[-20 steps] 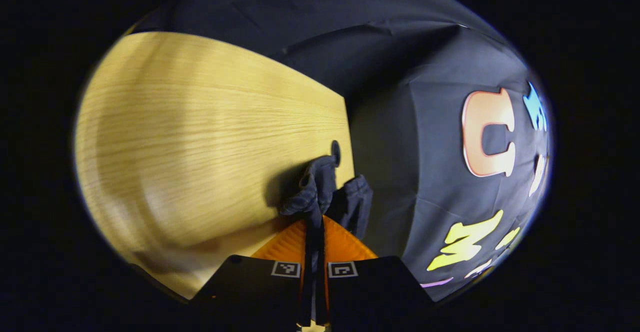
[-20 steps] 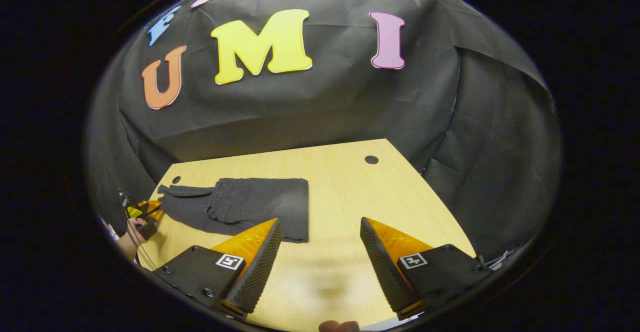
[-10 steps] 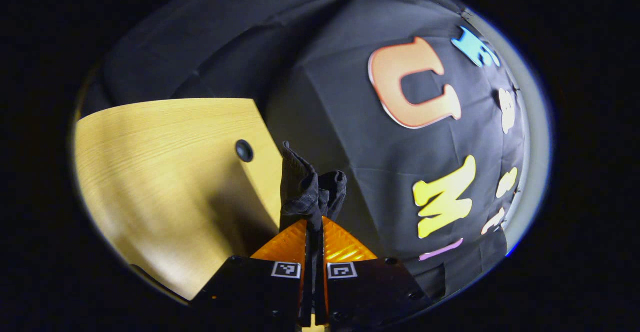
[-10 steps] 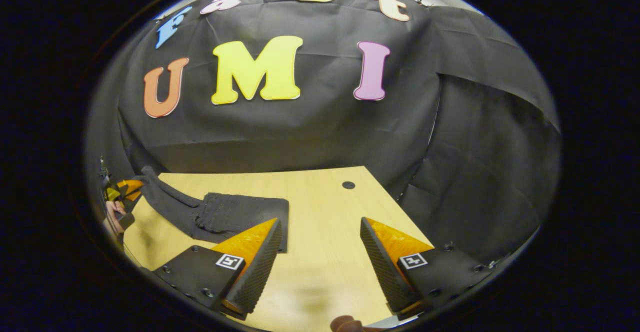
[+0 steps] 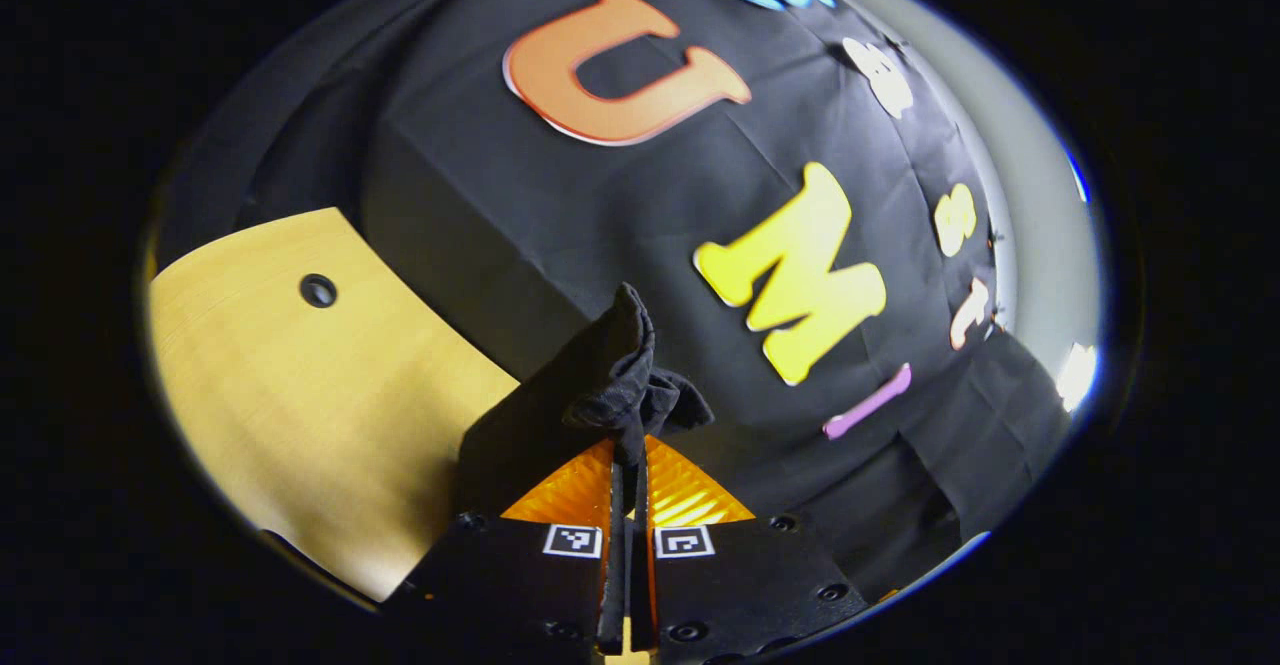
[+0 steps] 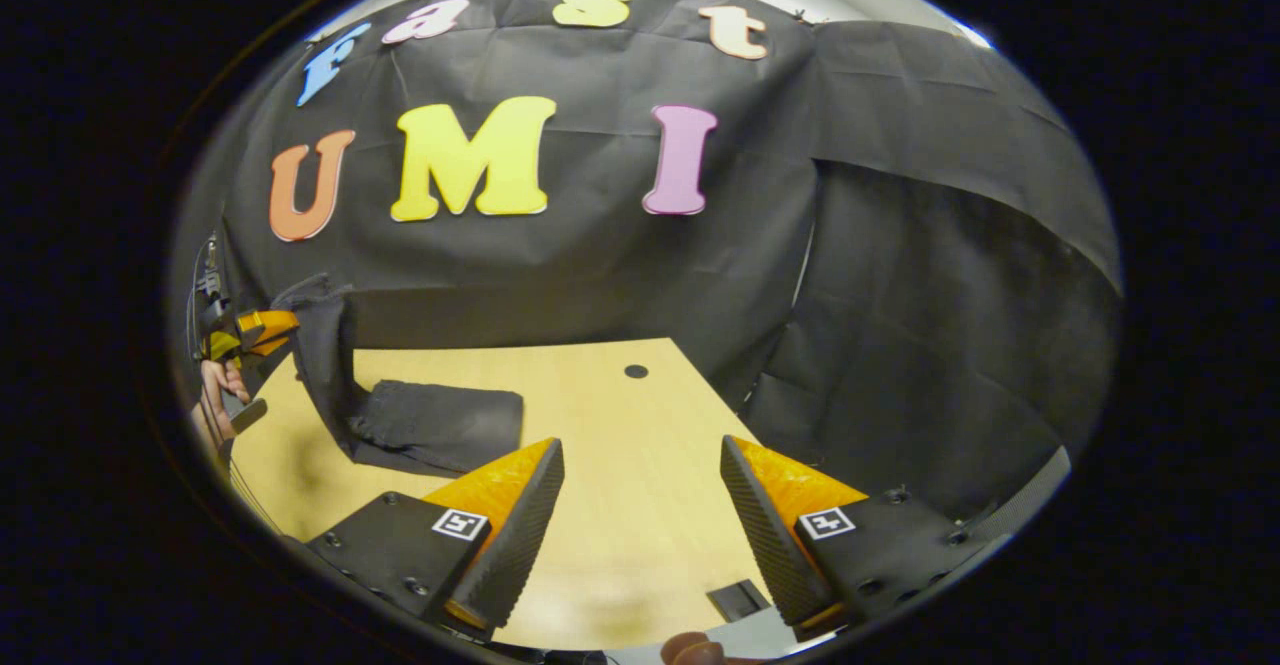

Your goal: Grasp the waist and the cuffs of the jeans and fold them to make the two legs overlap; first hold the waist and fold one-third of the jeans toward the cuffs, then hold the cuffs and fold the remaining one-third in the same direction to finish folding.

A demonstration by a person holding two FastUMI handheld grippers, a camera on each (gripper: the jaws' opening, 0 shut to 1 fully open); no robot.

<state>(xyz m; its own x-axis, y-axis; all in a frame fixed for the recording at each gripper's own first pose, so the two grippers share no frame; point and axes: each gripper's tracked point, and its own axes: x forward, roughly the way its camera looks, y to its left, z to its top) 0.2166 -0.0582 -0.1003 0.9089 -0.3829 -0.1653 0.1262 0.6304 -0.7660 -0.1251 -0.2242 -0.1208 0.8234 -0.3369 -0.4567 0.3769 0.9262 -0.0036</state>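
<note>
The dark jeans point(image 6: 440, 425) lie folded on the wooden table point(image 6: 610, 505), and their cuff end point(image 6: 325, 360) rises steeply off the surface at the left. My left gripper point(image 5: 628, 450) is shut on the bunched cuffs point(image 5: 620, 385) and holds them in the air; from the right gripper view it point(image 6: 250, 330) appears far left, with a hand point(image 6: 215, 395) below it. My right gripper point(image 6: 640, 455) hovers open above the table's near part, to the right of the jeans, nothing between its fingers.
The table has a round hole point(image 6: 636, 371) near its far right corner and another point(image 5: 318, 290) near the left one. Black cloth walls close in behind and to the right. A small dark object point(image 6: 740, 597) lies at the table's near edge.
My left gripper has raised the cuffs from table level high into the air, so that leg end now stands up. The right gripper stayed open and shifted slightly.
</note>
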